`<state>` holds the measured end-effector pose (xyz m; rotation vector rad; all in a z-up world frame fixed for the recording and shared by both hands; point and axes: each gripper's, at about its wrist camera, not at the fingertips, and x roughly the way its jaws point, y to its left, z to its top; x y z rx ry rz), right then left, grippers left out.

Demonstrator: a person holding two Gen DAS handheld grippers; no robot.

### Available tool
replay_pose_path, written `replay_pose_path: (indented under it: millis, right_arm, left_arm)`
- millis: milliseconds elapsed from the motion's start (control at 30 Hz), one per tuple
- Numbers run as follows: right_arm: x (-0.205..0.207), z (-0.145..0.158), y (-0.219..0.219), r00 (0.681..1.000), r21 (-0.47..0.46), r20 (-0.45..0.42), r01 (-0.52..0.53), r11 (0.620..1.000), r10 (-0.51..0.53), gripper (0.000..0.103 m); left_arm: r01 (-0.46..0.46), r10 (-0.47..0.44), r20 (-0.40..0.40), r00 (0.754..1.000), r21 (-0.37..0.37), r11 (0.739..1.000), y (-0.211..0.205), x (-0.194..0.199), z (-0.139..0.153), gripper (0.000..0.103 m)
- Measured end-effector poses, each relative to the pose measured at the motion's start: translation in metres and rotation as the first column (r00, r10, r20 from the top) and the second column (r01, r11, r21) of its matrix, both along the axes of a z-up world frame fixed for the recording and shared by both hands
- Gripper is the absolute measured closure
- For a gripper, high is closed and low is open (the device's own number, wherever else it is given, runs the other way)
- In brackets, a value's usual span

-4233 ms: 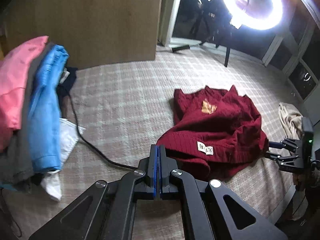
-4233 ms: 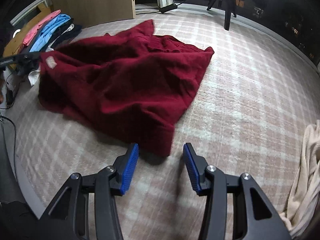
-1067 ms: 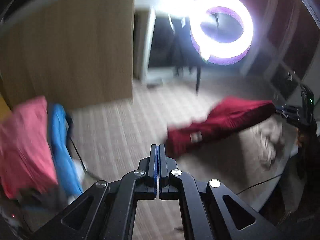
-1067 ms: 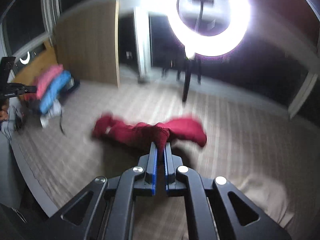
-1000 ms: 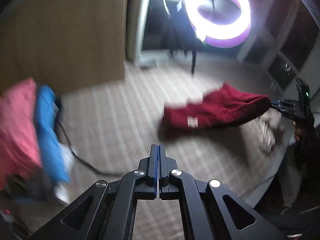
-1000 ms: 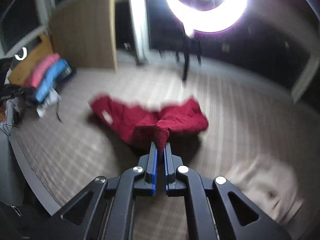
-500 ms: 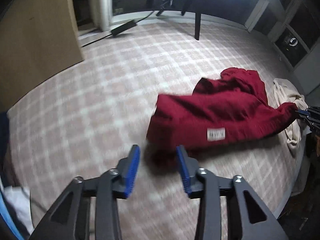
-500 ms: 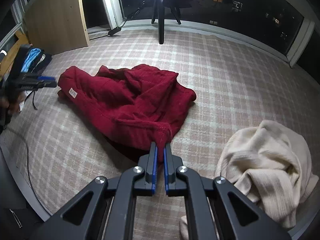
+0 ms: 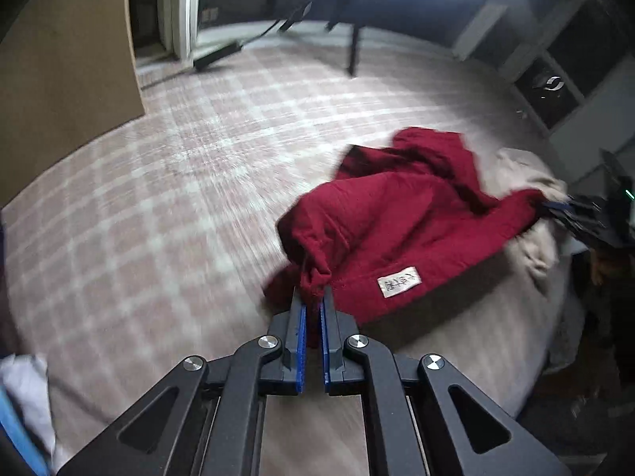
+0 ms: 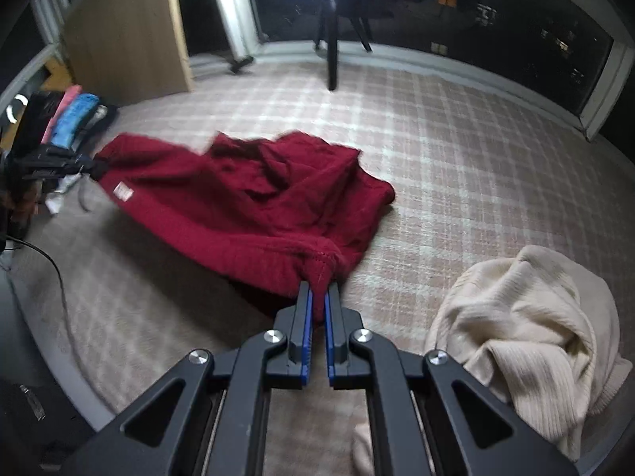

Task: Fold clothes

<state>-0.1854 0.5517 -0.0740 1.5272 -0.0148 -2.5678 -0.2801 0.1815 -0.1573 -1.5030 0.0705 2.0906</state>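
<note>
A dark red knitted sweater (image 9: 401, 218) with a small white label (image 9: 399, 282) hangs stretched between both grippers above the checked bed cover (image 9: 190, 166). My left gripper (image 9: 312, 301) is shut on one corner of its hem. My right gripper (image 10: 317, 297) is shut on the other corner of the sweater (image 10: 246, 202). In the left wrist view the right gripper (image 9: 555, 208) shows at the far right holding the cloth. In the right wrist view the left gripper (image 10: 85, 168) shows at the far left doing the same.
A cream knitted garment (image 10: 532, 329) lies crumpled at the right, close to my right gripper. A stack of pink and blue clothes (image 10: 73, 119) sits at the far left. A black cable (image 10: 59, 277) runs along the left edge. A tripod (image 10: 331, 35) stands behind.
My left gripper was open half a second ago and has shut on the sweater's corner. The sweater is now lifted and pulled taut between both grippers.
</note>
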Motion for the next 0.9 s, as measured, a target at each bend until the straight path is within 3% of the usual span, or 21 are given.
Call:
replay_pose_path:
  millis: [100, 267, 367, 467, 567, 667, 800, 900]
  right_arm:
    - [-0.006, 0.011, -0.004, 1.0, -0.034, -0.026, -0.005, 0.999, 0.004, 0.097]
    - [-0.04, 0.032, -0.022, 0.997, -0.034, -0.078, -0.022, 0.999, 0.019, 0.097]
    - [-0.075, 0.075, -0.037, 0.985, 0.004, -0.167, -0.037, 0.999, 0.037, 0.097]
    - [-0.077, 0.122, -0.042, 0.965, 0.019, -0.259, -0.047, 0.999, 0.051, 0.098]
    - [-0.067, 0.148, -0.048, 0.949, -0.001, -0.308, -0.062, 0.998, 0.058, 0.097]
    - [-0.046, 0.124, -0.065, 0.965, -0.049, -0.254, -0.077, 0.996, 0.062, 0.097]
    - [-0.009, 0.034, -0.09, 0.996, -0.08, -0.062, -0.07, 0.994, 0.066, 0.097]
    - [0.017, -0.034, -0.107, 0.994, -0.096, 0.092, -0.058, 0.994, 0.067, 0.096]
  left_arm:
    - [-0.041, 0.041, 0.0, 0.999, 0.028, 0.999, -0.015, 0.022, 0.024, 0.098]
    - [-0.135, 0.137, -0.052, 0.989, 0.041, 0.99, -0.027, -0.022, 0.058, 0.098]
    - [-0.186, 0.192, -0.133, 0.972, 0.058, 0.981, -0.032, -0.052, 0.099, 0.098]
    - [-0.183, 0.197, -0.266, 0.944, 0.079, 0.98, -0.042, -0.042, 0.162, 0.098]
    - [-0.172, 0.198, -0.284, 0.938, 0.115, 0.978, -0.058, -0.02, 0.181, 0.098]
    - [-0.168, 0.18, -0.23, 0.956, 0.07, 0.983, -0.067, 0.009, 0.153, 0.098]
    - [-0.195, 0.196, -0.013, 0.981, 0.031, 0.98, -0.082, 0.048, 0.053, 0.098]
    - [-0.22, 0.22, 0.15, 0.964, -0.018, 0.975, -0.094, 0.076, -0.022, 0.094]
